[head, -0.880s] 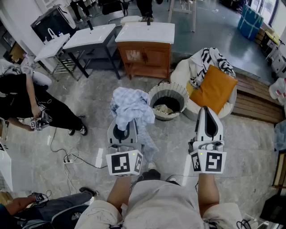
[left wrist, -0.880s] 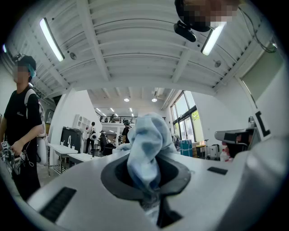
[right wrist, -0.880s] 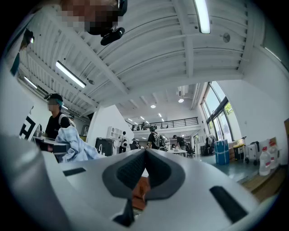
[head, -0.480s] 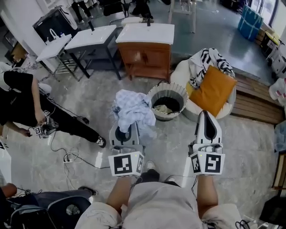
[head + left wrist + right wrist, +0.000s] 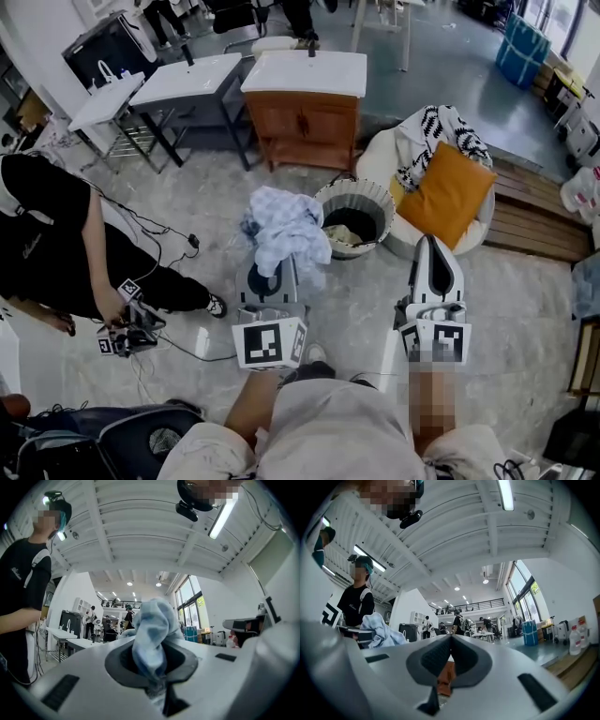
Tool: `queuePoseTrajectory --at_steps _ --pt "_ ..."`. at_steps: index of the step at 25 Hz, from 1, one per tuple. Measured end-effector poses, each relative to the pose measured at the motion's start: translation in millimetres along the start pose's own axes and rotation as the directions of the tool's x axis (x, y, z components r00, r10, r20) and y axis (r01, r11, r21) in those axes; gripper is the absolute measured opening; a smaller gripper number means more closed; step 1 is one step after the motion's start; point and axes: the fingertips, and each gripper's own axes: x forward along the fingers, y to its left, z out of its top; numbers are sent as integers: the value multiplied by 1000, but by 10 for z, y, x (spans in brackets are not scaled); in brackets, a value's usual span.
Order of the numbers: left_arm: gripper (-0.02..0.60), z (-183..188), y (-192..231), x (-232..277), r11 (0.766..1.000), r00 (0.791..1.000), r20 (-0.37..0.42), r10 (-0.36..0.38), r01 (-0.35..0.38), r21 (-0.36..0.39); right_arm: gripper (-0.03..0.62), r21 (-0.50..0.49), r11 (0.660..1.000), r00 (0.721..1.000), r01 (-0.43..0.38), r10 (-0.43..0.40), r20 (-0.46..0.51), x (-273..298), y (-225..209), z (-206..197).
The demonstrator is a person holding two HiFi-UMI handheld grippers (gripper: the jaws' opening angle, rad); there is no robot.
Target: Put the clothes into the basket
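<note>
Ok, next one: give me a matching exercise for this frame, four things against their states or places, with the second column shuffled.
Things:
1. left gripper
2. right gripper
3. basket
4. orange cushion

States or places:
A. lies on the white beanbag
B. shut, nothing held
C. shut on the light blue cloth
D. has some clothing inside

Pairs: 1-C; 2-B; 3-D; 4-A

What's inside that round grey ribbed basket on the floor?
Inside the round grey ribbed basket, a crumpled pale garment lies at the dark bottom. Its near wall hides whatever lies closest to us.
</note>
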Motion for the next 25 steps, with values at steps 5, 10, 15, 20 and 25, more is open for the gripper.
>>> queuePoseTrajectory --at_steps 5,10,15,20,25 --pt "51 5 191 212 999 999 0 -40 40 -11 -12 -2 1000 1000 27 -27 -5 227 150 -32" --pt "51 -47 334 372 998 998 6 -60 60 -24 -12 -11 999 999 42 -42 -6 377 249 -83" --pt "51 -124 426 579 998 998 1 -63 63 -31 -12 -19 999 999 46 -46 -13 600 226 -168" --pt "51 -171 450 892 999 999 -1 -44 44 -22 -11 -5 999 999 35 -35 -19 922 56 -285" --pt "51 -263 410 1338 1000 1000 -5 -29 29 -4 -11 18 1000 999 23 -22 -31 1301 -234 -519"
